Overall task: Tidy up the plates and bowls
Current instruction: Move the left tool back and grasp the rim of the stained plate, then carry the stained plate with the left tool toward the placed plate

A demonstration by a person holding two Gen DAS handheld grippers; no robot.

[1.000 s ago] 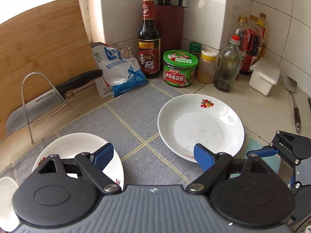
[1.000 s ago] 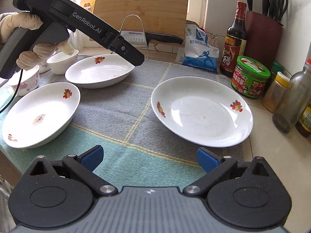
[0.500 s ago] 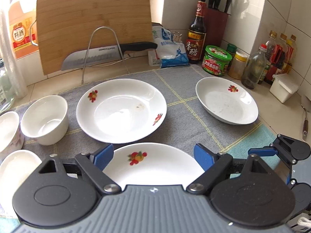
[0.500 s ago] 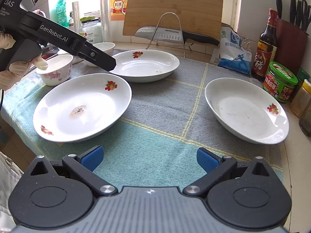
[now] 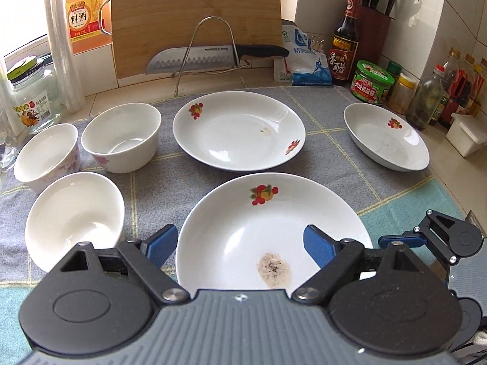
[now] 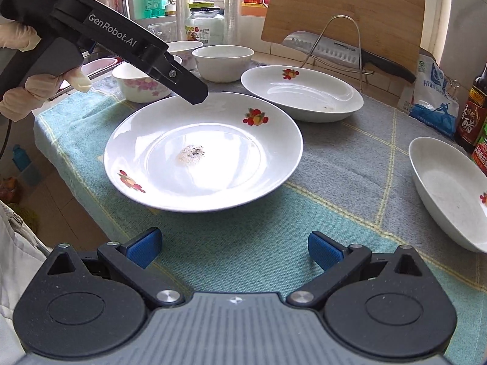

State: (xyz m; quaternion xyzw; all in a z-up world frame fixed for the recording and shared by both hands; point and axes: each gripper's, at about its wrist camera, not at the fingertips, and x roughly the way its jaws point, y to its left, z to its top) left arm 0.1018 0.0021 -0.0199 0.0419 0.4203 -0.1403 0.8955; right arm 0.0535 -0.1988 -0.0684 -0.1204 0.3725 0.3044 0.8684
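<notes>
In the left wrist view, three bowls [image 5: 121, 137] cluster at the frame's left on the cloth [image 5: 395, 200]. The left gripper [image 5: 240, 245], jaws wide apart and empty, hangs over the stained plate [image 5: 274, 228] at lower centre. Two more plates [image 5: 239, 130] lie centre and right. The right gripper [image 6: 234, 248] gapes wide and empty too.

A stained plate [image 6: 203, 152] sits on a checked cloth [image 6: 304, 222] between the wide-open right gripper [image 6: 233, 249] and the left gripper [image 6: 185, 86], held above its far rim by a gloved hand [image 6: 27, 73].
</notes>
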